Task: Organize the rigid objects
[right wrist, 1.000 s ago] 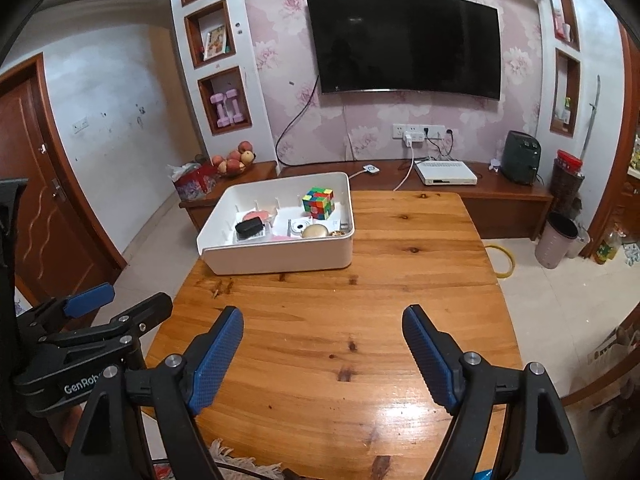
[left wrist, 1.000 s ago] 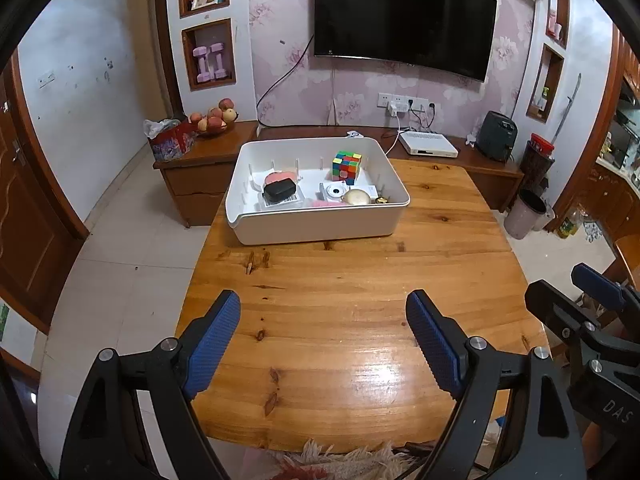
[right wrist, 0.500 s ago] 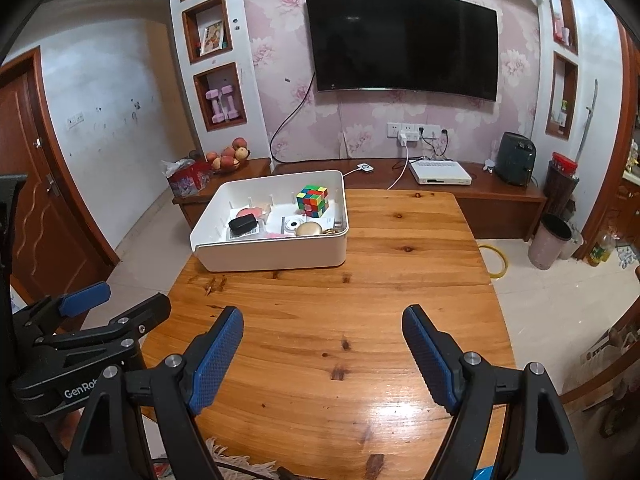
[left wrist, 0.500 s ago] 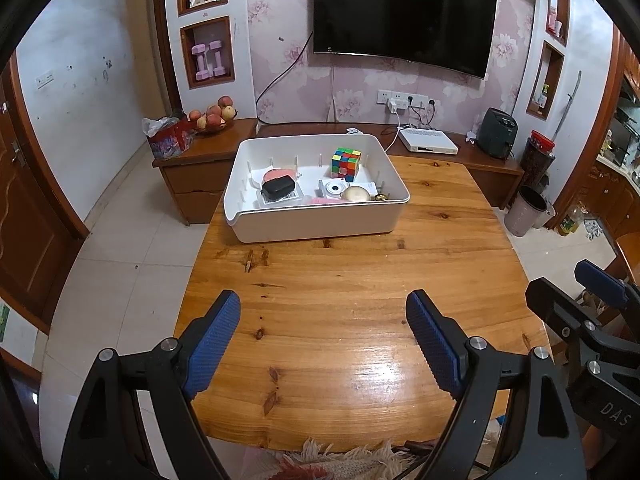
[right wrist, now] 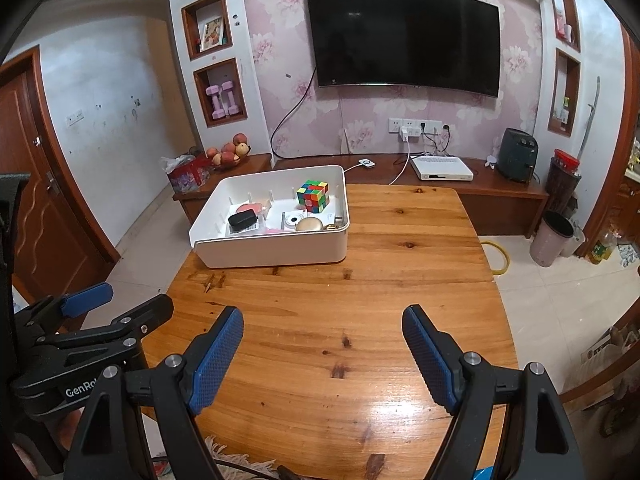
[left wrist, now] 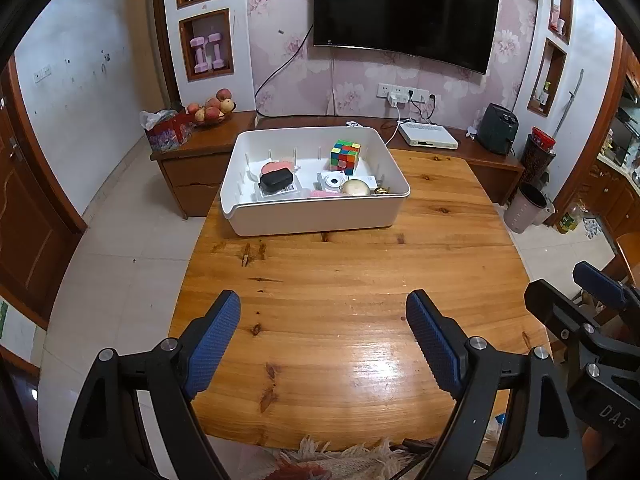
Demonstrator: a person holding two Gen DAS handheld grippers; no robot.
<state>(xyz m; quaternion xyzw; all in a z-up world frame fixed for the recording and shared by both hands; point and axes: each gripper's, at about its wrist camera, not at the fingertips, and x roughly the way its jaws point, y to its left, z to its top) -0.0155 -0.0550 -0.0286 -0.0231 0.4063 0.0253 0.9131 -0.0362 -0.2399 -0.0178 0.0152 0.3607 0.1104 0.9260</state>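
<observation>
The left gripper (left wrist: pixel 323 332) hangs over the near end of the wooden bench (left wrist: pixel 352 280) with its blue pads well apart and nothing between them; the right gripper (right wrist: pixel 322 344) sits just beside it in the same posture, jaws wide and empty. Every rigid object in sight already lies inside the white bin (left wrist: pixel 316 216) at the far left part of the bench, well apart from both grippers. Going left to right inside it: a black case (left wrist: pixel 277 181) resting on a flat white item, with a pink disc (left wrist: pixel 274 167) just behind it, then a small white camera-like box (left wrist: pixel 332 181), a colour cube (left wrist: pixel 345 155) upright near the back wall, a pale round object (left wrist: pixel 354 188) and a small brass-coloured piece (left wrist: pixel 382 191) against the right wall. The likely trouble is reach: the bin's near wall hides the lower things, so a gripper coming in low could knock that wall and slide the bin toward the bench's far edge. The packed items touch one another, so closing on one may nudge its neighbour. The round object would probably roll out of a careless pinch.
</observation>
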